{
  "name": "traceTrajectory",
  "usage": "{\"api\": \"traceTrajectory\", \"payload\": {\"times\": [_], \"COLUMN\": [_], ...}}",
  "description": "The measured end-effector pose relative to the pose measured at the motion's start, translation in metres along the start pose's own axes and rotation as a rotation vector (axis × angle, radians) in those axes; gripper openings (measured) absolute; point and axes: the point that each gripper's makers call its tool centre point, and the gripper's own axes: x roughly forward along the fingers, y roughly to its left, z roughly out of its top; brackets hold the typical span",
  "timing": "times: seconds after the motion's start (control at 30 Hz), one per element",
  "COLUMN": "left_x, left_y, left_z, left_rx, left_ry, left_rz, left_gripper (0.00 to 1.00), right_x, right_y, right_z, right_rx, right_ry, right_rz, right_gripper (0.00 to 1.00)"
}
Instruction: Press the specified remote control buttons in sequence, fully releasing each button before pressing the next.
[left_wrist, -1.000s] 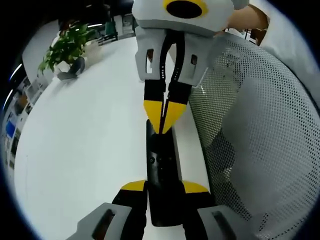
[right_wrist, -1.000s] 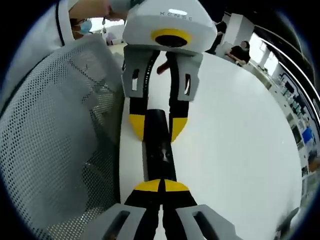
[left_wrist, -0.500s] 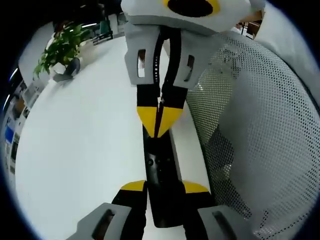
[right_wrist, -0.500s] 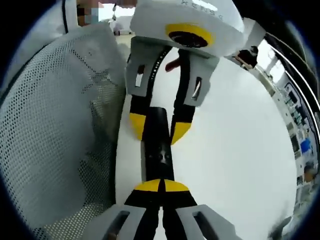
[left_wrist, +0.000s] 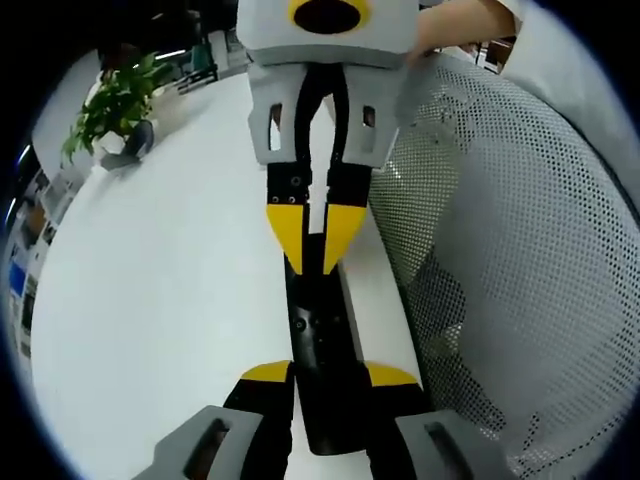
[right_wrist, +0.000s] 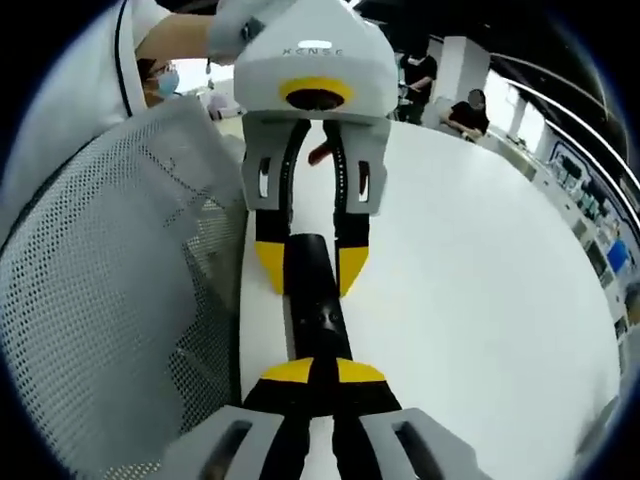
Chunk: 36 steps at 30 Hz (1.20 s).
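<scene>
- Holds the remote (left_wrist: 322, 340) from both sides with the left tool (left_wrist: 328, 376); yellow tips touch its two edges, clamped tight.
- Same grip from the other end: left tool (right_wrist: 312, 270) around the far end of the remote (right_wrist: 318, 318).
- Lies flat on the white bench (left_wrist: 160, 300), close to the bench's edge.
- Right tool (right_wrist: 323, 371) sits on top of the remote, tips almost together with just a thin gap, grabbing nothing.
- From the left tool's side, right tool (left_wrist: 312, 238) points down at the remote, tips a little apart.
- Can't tell if a button is pushed down right now or let go.
- Can't tell how many buttons are done; buttons too small and dark to read. Looks like the middle of the pressing job.
- Mesh chair (left_wrist: 520, 270) right beside the bench edge, close to the remote.
- Plant (left_wrist: 112, 105) far off on the bench, not in the way.
- People (right_wrist: 470, 112) sit far back.
- Nothing blocks the remote.
</scene>
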Motion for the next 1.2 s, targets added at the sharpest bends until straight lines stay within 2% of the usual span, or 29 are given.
{"api": "traceTrajectory", "payload": {"times": [0.1,0.17,0.2,0.27,0.3,0.4,0.53,0.57,0.67,0.7,0.73,0.93,0.97,1.03,1.13,1.17,1.2], "left_x": [0.000,0.001,0.001,0.000,0.000,0.000,0.000,0.000,0.000,0.000,0.000,0.000,0.000,0.000,0.000,0.000,0.000], "left_y": [0.000,0.000,0.000,0.000,0.000,0.000,0.000,0.000,0.001,0.001,0.001,0.002,0.002,0.003,0.003,0.003,0.003], "left_z": [0.000,0.000,0.000,0.000,0.000,0.000,0.000,0.000,0.000,0.000,0.000,0.000,0.000,0.000,-0.001,0.000,0.000], "left_rx": [0.002,0.006,0.003,0.002,0.001,-0.004,-0.008,-0.009,-0.013,-0.014,-0.015,-0.018,-0.021,-0.022,-0.024,-0.023,-0.023], "left_ry": [0.000,0.000,0.001,0.000,-0.001,-0.007,-0.018,-0.020,-0.027,-0.030,-0.032,-0.033,-0.035,-0.039,-0.044,-0.045,-0.047], "left_rz": [-0.001,-0.003,-0.003,-0.002,-0.002,-0.001,-0.002,-0.002,-0.001,-0.001,-0.002,-0.005,-0.006,-0.006,-0.004,-0.003,-0.003], "left_gripper": [0.26,0.26,0.26,0.26,0.26,0.25,0.25,0.25,0.25,0.25,0.25,0.25,0.25,0.25,0.25,0.25,0.25], "right_x": [0.001,0.002,0.003,0.005,0.004,0.005,0.007,0.008,0.010,0.009,0.010,0.012,0.012,0.013,0.012,0.012,0.012], "right_y": [0.000,-0.008,-0.008,0.003,-0.001,0.000,0.003,0.004,0.002,0.002,0.001,-0.004,-0.005,-0.006,-0.005,-0.005,-0.005], "right_z": [0.001,0.002,0.002,0.001,0.001,0.002,0.004,0.006,0.007,0.006,0.007,0.007,0.008,0.008,0.008,0.009,0.009], "right_rx": [-0.052,-0.088,-0.088,-0.048,-0.095,-0.127,-0.281,-0.345,-0.290,-0.237,-0.144,0.015,0.018,0.108,0.078,0.012,0.002], "right_ry": [0.027,0.050,0.056,0.066,0.065,0.068,0.099,0.098,0.112,0.119,0.122,0.157,0.163,0.178,0.168,0.127,0.104], "right_rz": [0.011,-0.027,-0.010,0.065,0.049,0.037,0.035,0.031,0.036,0.047,0.054,0.075,0.079,0.080,0.078,0.075,0.068], "right_gripper": [0.04,0.13,0.14,0.09,0.09,0.09,0.07,0.07,0.06,0.06,0.06,0.05,0.05,0.05,0.04,0.04,0.04]}}
